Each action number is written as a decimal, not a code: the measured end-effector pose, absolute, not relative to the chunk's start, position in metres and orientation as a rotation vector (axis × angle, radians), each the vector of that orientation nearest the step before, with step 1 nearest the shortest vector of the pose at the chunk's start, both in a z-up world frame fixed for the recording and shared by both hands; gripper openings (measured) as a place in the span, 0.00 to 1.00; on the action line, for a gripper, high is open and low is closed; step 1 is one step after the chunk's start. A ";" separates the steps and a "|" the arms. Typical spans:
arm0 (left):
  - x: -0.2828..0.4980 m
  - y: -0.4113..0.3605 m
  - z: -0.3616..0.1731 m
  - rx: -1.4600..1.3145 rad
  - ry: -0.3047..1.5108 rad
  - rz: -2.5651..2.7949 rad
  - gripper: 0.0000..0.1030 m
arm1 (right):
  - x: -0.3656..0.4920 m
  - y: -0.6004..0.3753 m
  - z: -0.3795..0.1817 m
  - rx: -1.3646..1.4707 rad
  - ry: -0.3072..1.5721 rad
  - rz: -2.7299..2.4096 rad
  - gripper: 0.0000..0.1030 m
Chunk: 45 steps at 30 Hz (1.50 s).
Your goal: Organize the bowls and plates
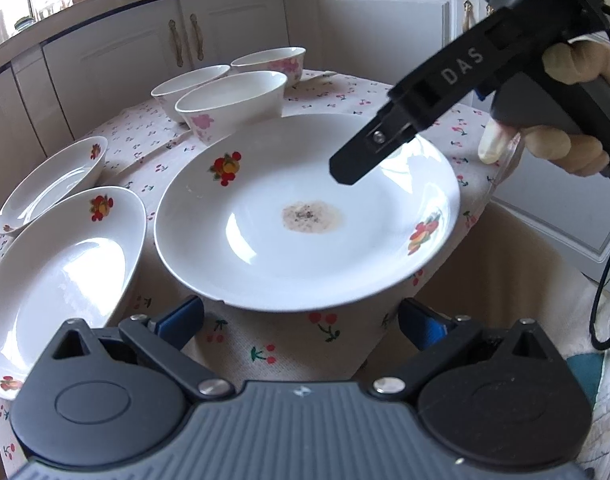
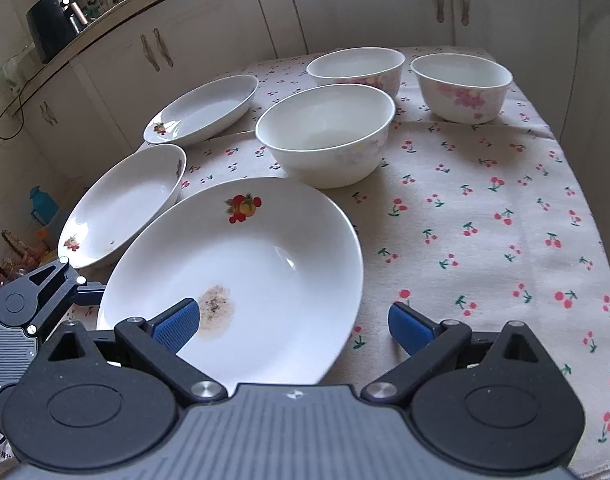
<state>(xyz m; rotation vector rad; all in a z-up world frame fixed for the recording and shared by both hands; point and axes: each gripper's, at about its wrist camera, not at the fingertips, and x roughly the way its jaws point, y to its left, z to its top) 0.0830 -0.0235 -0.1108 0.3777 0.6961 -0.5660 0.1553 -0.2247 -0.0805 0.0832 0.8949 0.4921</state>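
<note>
Stained plate (image 2: 241,264) under right claw (image 2: 293,322) (spread wide).

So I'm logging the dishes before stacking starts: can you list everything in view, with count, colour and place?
Large plate: one, white with red fruit print and a brown stain in its centre, nearest, by both grippers.
Smaller plates: two, white with fruit print, along the table's left side.
Bowls: three, white with pink flowers, at the far end.
Tablecloth: one, cream with red cherries, covering the table.
Cabinets: cream, behind the table.
Left gripper: black with blue pads, open, before the large plate's near rim.
Right gripper: same, open, above the large plate's right rim.
Hand: holding the right gripper.
</note>
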 end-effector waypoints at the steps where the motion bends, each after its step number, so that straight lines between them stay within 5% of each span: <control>1: 0.083 -0.024 -0.111 0.381 0.694 -0.566 1.00 | 0.157 -0.224 -0.081 0.083 0.900 0.496 0.99; 22: 0.092 -0.008 -0.109 0.301 0.651 -0.679 0.99 | 0.177 -0.217 -0.082 0.062 0.930 0.566 1.00; 45: 0.098 -0.003 -0.108 0.267 0.637 -0.707 0.99 | 0.209 -0.224 -0.079 0.113 0.952 0.637 0.77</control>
